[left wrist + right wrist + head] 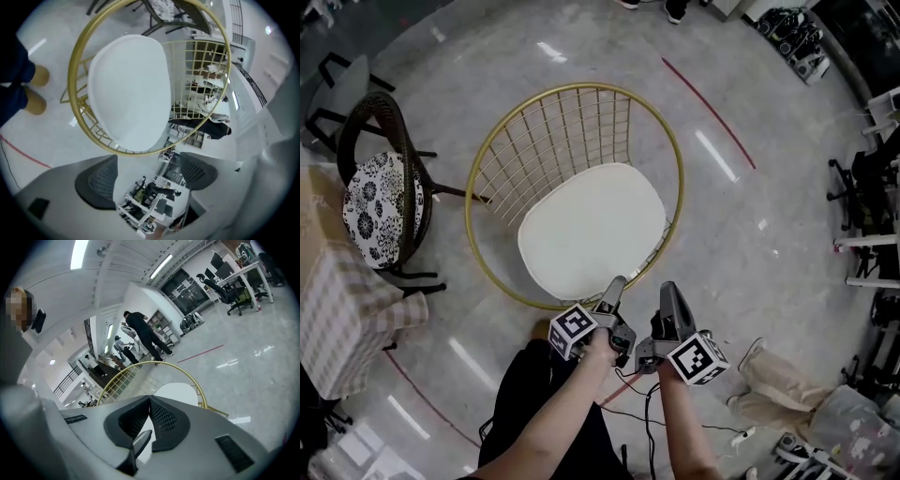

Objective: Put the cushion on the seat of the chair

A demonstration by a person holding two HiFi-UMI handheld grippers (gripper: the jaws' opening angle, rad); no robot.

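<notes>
A white oval cushion (592, 230) lies on the seat of a round gold wire chair (502, 141). Both grippers hover just in front of the chair's near rim, apart from the cushion. My left gripper (616, 286) is open. In the left gripper view its two dark pads stand wide apart around my left gripper (147, 164), nothing between them, with the cushion (131, 89) and gold rim (75, 70) ahead. My right gripper (667, 291) is shut and empty. In the right gripper view the pads of my right gripper (150, 399) meet at their tips, and the cushion (178, 392) shows beyond.
A dark wicker chair with a black-and-white floral cushion (380, 206) stands to the left, beside a checked cloth (337, 309). Red floor lines (708, 112), metal racks (872, 216) and a beige bundle (778, 384) lie to the right. A person (145, 333) stands far behind.
</notes>
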